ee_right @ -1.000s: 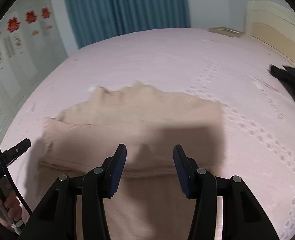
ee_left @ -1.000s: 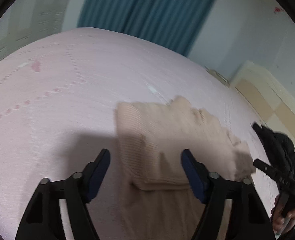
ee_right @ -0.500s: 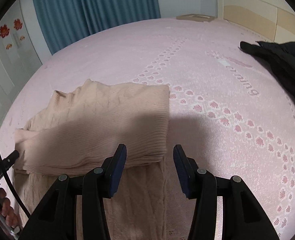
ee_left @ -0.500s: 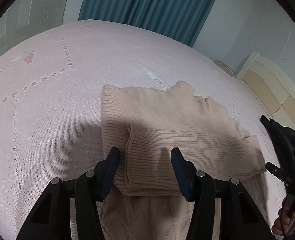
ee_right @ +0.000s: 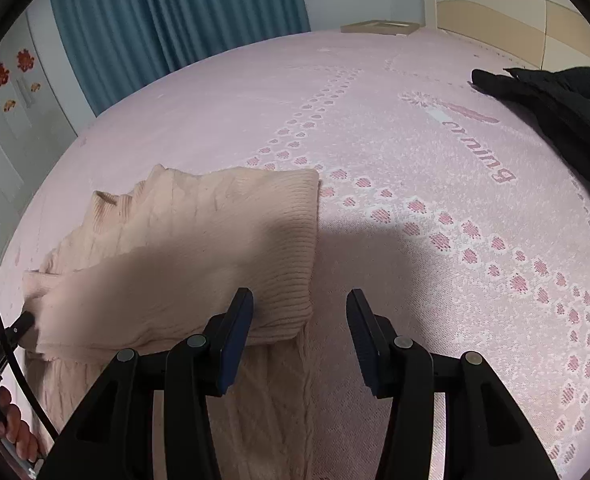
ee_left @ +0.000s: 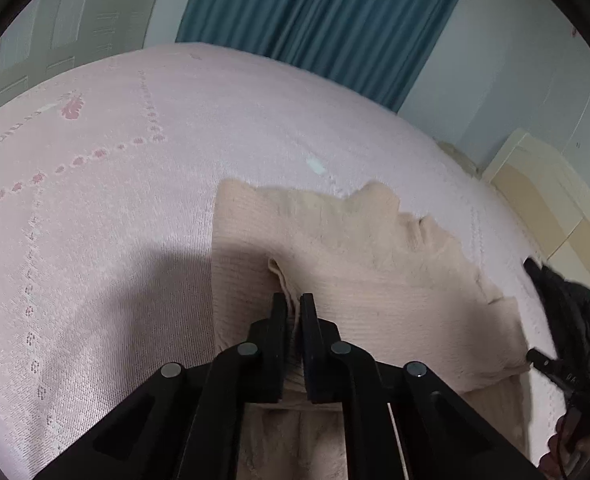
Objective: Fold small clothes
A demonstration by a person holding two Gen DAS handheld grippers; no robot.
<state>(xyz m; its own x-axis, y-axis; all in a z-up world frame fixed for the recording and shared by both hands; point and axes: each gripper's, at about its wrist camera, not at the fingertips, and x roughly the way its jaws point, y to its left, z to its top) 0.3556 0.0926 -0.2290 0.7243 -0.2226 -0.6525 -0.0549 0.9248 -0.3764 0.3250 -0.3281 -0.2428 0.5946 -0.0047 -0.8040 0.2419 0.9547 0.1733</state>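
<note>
A pink bed (ee_right: 435,240) with paw-print rows fills the room. Teal curtains (ee_left: 327,20) hang behind it, beside pale walls (ee_left: 507,80), a cream headboard (ee_right: 507,12) and white wardrobe doors (ee_right: 3,128).

sweater (ee_left: 375,264) — beige, ribbed | bedspread (ee_right: 435,200) — pink, paw-prints | curtain (ee_left: 315,20) teal

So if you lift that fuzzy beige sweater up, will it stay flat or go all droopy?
Probably droopy. The beige sweater is soft ribbed knit that already bends over itself on the bed. Where the left gripper pinches it, the cloth bunches into a ridge. It looks thick, so it likely won't slip out easily.
</note>
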